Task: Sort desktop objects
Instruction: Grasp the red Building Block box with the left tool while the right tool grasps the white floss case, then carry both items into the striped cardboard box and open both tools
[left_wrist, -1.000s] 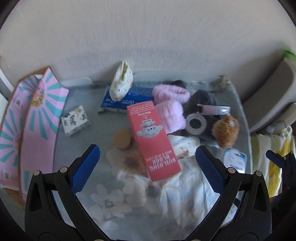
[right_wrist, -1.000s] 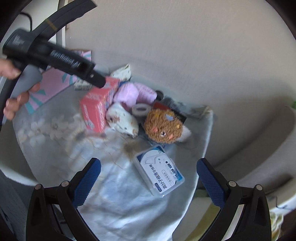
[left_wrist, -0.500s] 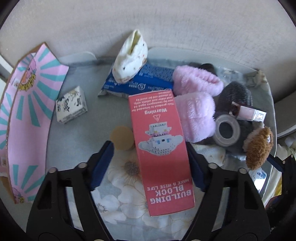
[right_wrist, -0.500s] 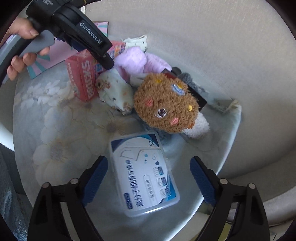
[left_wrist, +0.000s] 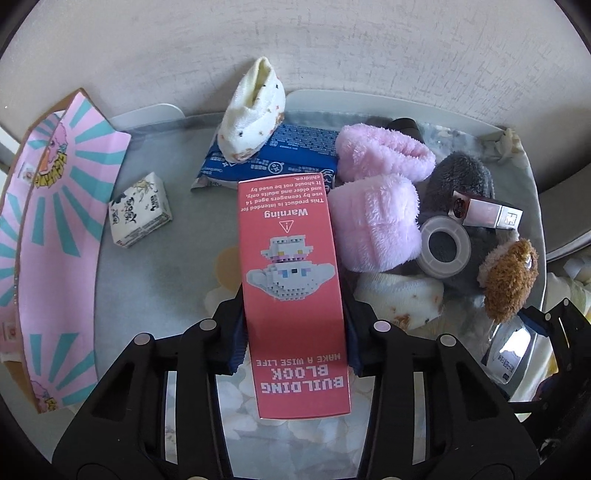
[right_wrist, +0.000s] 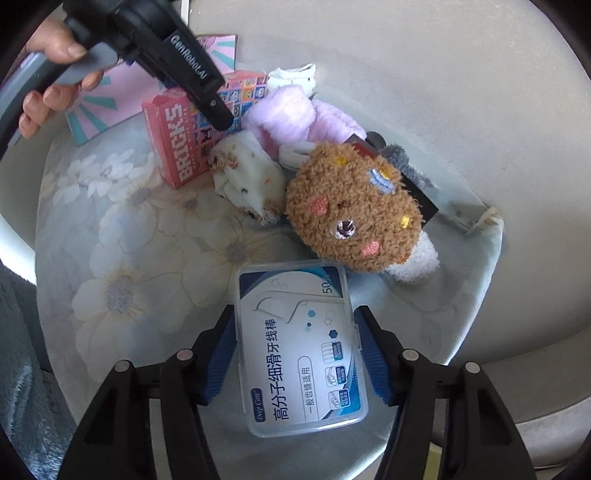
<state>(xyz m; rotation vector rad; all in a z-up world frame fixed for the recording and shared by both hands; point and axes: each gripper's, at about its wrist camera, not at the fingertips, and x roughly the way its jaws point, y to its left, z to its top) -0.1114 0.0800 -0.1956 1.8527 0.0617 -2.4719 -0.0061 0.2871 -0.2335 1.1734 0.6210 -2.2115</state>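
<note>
A red building block box (left_wrist: 288, 229) lies on the floral cloth, pointing away from me. My left gripper (left_wrist: 294, 317) is closing, and its blue pads (left_wrist: 238, 343) sit against the box's two long sides near its close end. In the right wrist view the same red box (right_wrist: 177, 147) lies under the left gripper's finger (right_wrist: 207, 96), which a hand holds. A clear dental floss box (right_wrist: 299, 369) with a blue and white label lies near the table's front edge. My right gripper (right_wrist: 294, 332) is closing too, its pads against both sides of the floss box.
Right of the red box lie pink fluffy socks (left_wrist: 376, 206), a tape roll (left_wrist: 445, 247), a white spotted sock (right_wrist: 247, 177) and a brown bear plush (right_wrist: 351, 206). Behind it are a blue pack (left_wrist: 295, 151) and another white sock (left_wrist: 255, 114). A small white carton (left_wrist: 140, 214) and pink-teal cardboard (left_wrist: 55, 221) are left.
Both grippers came down from wide open and narrowed, the left onto the red box, the right onto the floss box. Each box now fills the gap between its pads.
</note>
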